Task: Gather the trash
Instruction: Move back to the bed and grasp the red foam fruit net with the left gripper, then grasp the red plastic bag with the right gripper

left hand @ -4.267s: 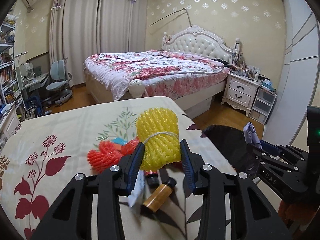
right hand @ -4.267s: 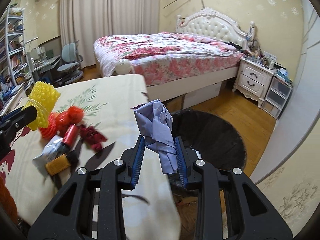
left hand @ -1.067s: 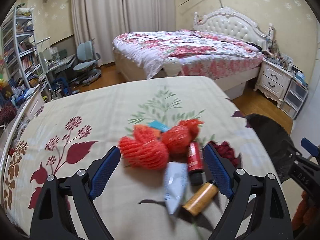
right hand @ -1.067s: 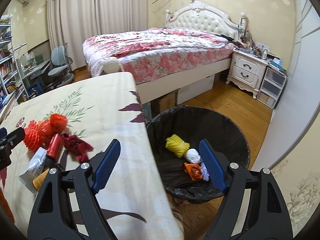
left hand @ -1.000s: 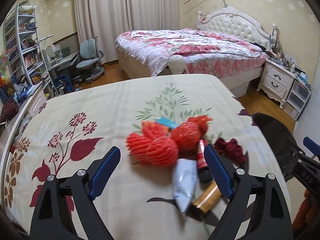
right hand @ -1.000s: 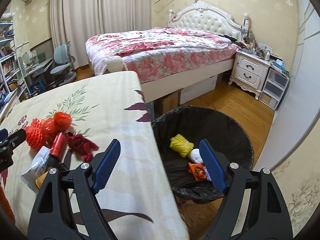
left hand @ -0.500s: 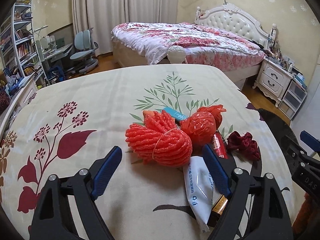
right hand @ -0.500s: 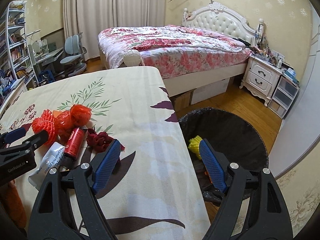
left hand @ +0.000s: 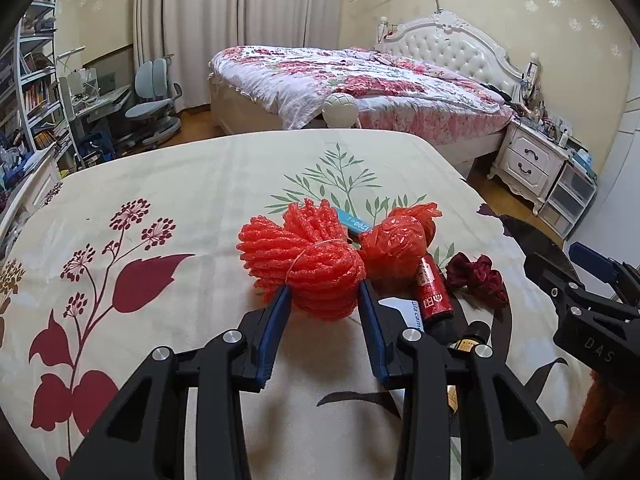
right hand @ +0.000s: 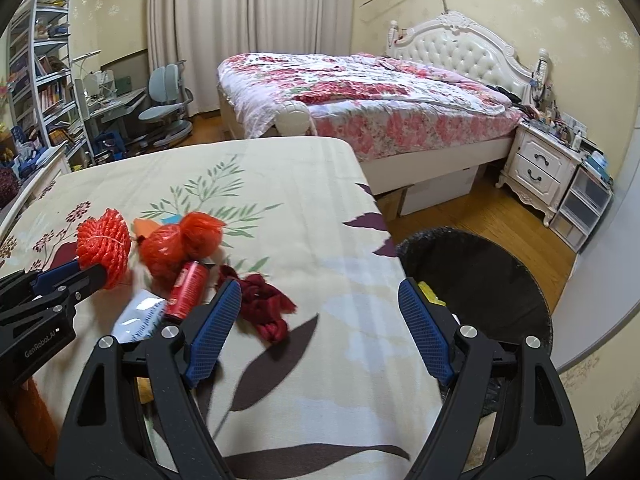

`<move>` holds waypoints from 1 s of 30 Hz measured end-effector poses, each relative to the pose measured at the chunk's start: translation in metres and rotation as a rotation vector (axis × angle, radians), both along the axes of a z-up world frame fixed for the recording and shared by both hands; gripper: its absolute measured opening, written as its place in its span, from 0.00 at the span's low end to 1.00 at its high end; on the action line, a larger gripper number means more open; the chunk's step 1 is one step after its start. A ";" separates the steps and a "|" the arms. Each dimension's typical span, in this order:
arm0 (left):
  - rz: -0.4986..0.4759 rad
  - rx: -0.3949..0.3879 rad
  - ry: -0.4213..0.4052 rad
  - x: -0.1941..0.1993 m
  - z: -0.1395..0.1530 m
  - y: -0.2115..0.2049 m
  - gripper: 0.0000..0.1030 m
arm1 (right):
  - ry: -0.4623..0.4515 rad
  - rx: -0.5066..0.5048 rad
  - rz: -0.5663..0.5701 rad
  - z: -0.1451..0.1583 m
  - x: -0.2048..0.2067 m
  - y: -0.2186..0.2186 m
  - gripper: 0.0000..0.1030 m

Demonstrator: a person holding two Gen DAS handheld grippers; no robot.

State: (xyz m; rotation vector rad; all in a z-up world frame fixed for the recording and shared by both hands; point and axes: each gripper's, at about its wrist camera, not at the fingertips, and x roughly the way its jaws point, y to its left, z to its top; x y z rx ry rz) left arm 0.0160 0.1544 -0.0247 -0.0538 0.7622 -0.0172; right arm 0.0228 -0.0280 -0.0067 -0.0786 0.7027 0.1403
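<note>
Red foam net bundle [left hand: 308, 264] on floral tablecloth [left hand: 200, 184], near end wedged between left gripper [left hand: 323, 296] pads, which have just been closing and now pinch it. Right gripper [right hand: 320, 304] spread wide, empty, over cloth beside black bin [right hand: 492, 276].

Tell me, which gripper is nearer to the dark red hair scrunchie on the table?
Right. The right gripper hovers open just beside the scrunchie, while the left gripper, farther off, has just been closing around the red foam net.
</note>
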 end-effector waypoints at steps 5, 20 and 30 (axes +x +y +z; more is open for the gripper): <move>0.038 0.012 -0.011 -0.007 0.004 0.018 0.37 | 0.005 0.008 0.064 0.002 0.003 0.026 0.77; 0.172 0.048 -0.013 -0.012 -0.001 0.076 0.36 | 0.077 -0.050 0.206 -0.011 0.039 0.101 0.76; 0.173 0.025 -0.008 -0.013 -0.006 0.077 0.36 | 0.107 -0.046 0.210 -0.013 0.046 0.105 0.47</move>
